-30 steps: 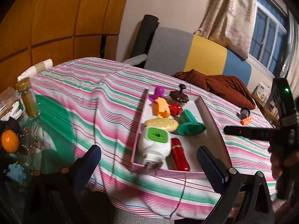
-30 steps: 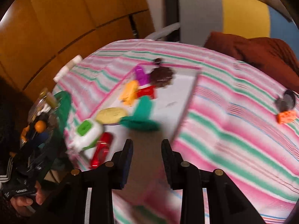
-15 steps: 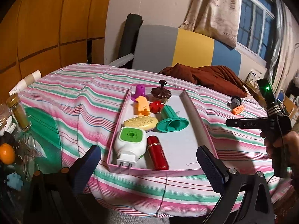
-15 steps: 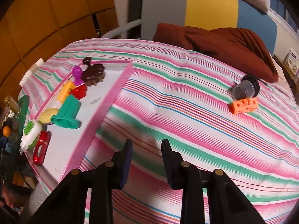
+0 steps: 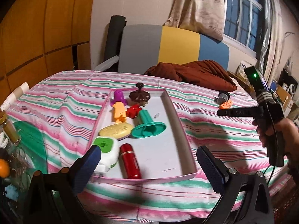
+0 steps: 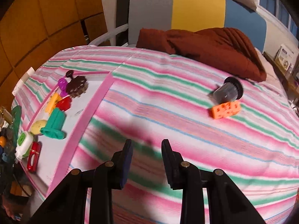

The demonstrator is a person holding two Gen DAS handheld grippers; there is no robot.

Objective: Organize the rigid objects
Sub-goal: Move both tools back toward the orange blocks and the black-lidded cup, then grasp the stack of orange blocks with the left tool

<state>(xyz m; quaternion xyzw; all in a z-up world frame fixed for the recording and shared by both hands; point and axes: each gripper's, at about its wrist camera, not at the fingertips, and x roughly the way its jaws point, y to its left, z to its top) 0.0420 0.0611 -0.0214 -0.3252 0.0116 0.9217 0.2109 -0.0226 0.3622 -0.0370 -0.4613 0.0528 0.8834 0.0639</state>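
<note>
A pink tray (image 5: 184, 130) is lying on a striped cover (image 6: 168, 115); eight small things are being kept in it: a purple toy (image 5: 118, 95), a brown lid (image 5: 139, 95), an orange figure (image 5: 119, 112), a red piece (image 5: 133, 110), a teal stamp (image 5: 148, 124), a yellow soap (image 5: 116, 129), a white-and-green plug (image 5: 106, 149) and a red bottle (image 5: 129, 161); the last two are lying nearest the tray's near edge. Well apart from the tray, toward the brown cloth (image 6: 209, 44), a dark cap (image 6: 228, 91) is lying on its side on the cover, with an orange block (image 6: 225, 109) just beside it, seemingly touching. The left gripper (image 5: 148, 165) is being held over the tray's near end with its jaws spread wide and nothing between them. The right gripper (image 6: 146, 160) is being held above bare cover between tray and block; its jaws are standing nearly closed, a narrow gap showing, nothing gripped.
</note>
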